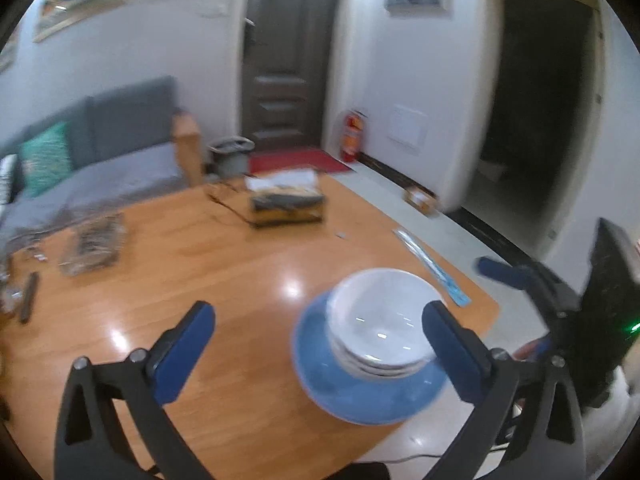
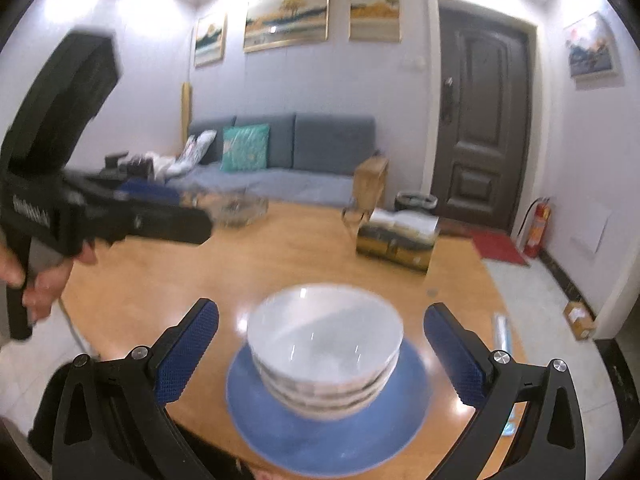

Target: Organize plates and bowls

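Bowls: a stack of white bowls [image 2: 324, 344] sits nested in the middle of a blue plate [image 2: 332, 436]; the exact count is blurred.
Plate: flat on the wooden table [image 1: 224, 280], near the edge closest to the cameras.
Left gripper [image 1: 318, 354]: jaws wide apart, nothing between the pads; the stack shows in front of it, toward its right finger, with no contact to be seen.
Right gripper [image 2: 322, 356]: jaws wide apart, above the stack; the bowls lie between the fingers in view, but the pads do not press on them.
Hand [image 2: 38, 284]: in the right wrist view a person's hand grips the handle of the left gripper at the left edge.
Box [image 2: 394, 236]: a patterned tissue box stands farther back on the table, well apart from the plate.
Room: grey sofa [image 2: 288, 156] and dark door [image 2: 486, 120] behind the table.
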`<act>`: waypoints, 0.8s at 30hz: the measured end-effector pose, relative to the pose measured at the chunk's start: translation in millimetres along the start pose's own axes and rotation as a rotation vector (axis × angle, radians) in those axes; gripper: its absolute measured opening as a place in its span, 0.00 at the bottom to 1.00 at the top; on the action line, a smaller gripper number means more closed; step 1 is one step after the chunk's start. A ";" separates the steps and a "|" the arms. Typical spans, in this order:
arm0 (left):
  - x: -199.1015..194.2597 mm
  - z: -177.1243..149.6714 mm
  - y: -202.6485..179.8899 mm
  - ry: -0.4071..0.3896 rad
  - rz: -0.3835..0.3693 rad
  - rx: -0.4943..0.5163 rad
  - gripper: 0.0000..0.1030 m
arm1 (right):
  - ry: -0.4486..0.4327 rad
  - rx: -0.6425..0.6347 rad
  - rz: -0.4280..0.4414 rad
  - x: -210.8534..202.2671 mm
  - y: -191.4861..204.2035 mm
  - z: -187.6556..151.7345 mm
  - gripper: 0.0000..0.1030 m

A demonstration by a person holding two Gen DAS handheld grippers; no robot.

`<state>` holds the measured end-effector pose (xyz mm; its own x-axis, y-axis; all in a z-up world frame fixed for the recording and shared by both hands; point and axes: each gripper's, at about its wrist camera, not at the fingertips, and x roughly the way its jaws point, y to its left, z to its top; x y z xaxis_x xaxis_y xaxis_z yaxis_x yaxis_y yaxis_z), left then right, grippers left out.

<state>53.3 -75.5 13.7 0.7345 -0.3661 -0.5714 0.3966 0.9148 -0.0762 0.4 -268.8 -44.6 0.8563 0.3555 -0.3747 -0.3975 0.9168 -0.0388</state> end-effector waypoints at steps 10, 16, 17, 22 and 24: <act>-38.5 -20.3 27.2 -0.169 0.332 -0.129 1.00 | -0.109 0.016 -0.058 -23.3 12.7 31.2 0.99; -58.9 -29.2 29.8 -0.248 0.382 -0.133 1.00 | -0.106 -0.004 -0.073 -24.9 24.5 33.5 0.99; -60.9 -29.8 29.8 -0.256 0.391 -0.133 1.00 | -0.104 -0.002 -0.071 -23.8 25.2 33.4 0.99; -66.2 -32.3 32.5 -0.262 0.424 -0.137 1.00 | -0.097 0.004 -0.072 -19.3 26.3 33.8 0.99; -67.2 -33.6 32.4 -0.258 0.428 -0.139 1.00 | -0.096 0.010 -0.070 -18.7 25.5 33.2 0.99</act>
<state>-1.8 -15.5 22.1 0.9338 0.0316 -0.3563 -0.0328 0.9995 0.0026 -14.8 -245.9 -7.9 0.9096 0.3060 -0.2811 -0.3329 0.9415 -0.0520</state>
